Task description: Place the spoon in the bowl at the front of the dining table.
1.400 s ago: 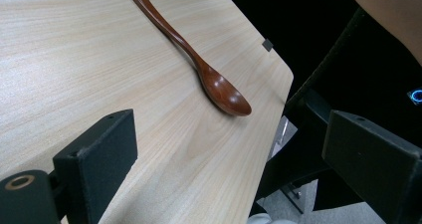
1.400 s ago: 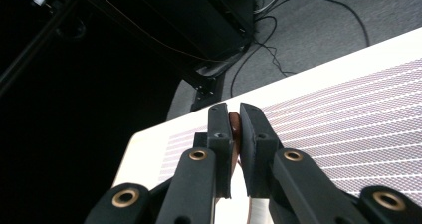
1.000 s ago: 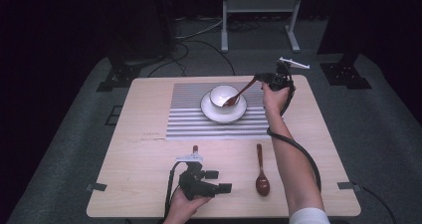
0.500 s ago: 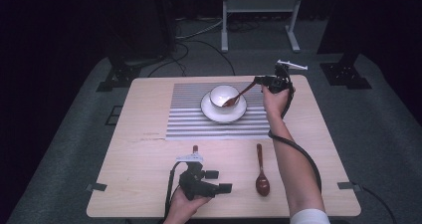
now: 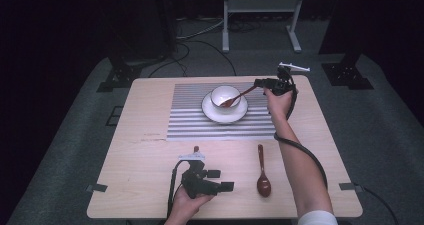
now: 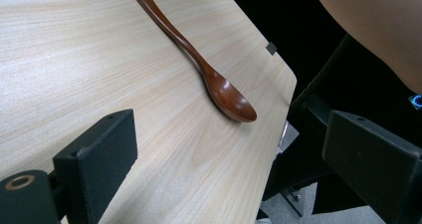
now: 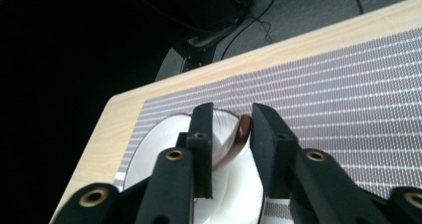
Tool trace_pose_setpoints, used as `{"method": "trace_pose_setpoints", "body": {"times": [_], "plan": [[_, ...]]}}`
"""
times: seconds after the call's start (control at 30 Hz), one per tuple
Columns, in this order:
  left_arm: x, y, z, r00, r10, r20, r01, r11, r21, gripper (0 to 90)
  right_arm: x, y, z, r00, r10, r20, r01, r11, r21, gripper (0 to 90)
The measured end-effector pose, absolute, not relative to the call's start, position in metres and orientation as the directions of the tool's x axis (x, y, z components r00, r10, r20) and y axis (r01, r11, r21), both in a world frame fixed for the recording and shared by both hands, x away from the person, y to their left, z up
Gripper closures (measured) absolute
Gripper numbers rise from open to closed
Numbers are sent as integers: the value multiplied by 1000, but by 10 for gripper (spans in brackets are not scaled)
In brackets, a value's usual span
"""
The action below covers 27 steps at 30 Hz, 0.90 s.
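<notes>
Spoon rests in the white bowl on its plate near the table's far edge, handle still between the right gripper pads, whose jaws have just been opening and no longer press it. Left gripper lies wide open and empty by the near edge, beside a second spoon.

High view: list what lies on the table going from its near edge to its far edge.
Left gripper → loose wooden spoon lying on the bare table → striped placemat → white plate carrying the bowl with a second spoon in it → right gripper.
</notes>
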<state>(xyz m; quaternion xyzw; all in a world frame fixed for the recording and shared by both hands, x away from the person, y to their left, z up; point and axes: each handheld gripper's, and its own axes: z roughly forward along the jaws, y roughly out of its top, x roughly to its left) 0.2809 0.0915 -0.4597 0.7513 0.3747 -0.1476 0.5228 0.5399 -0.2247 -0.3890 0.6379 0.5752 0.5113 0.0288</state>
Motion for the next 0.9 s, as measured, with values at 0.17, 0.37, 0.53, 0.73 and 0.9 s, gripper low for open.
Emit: {"method": "trace_pose_setpoints", "body": {"times": [0.17,0.37,0.53,0.73,0.9], "plan": [[280,90,-460,680,409,-608,714,-181,677,60,532,-231,-396,-198,760,619,717,-319,620,660],[279,91,-460,682,411,-605,711,-181,679,60,521,-237,-398,-222,761,610,724,-291,626,641],[277,94,-459,682,418,-600,708,-176,683,60,512,-237,-396,-247,756,606,732,-264,628,619],[277,96,-458,682,427,-594,705,-169,689,60,503,-232,-393,-300,745,595,741,-210,638,596],[279,96,-460,676,429,-599,711,-167,683,60,497,-229,-395,-332,739,586,749,-171,640,588]]}}
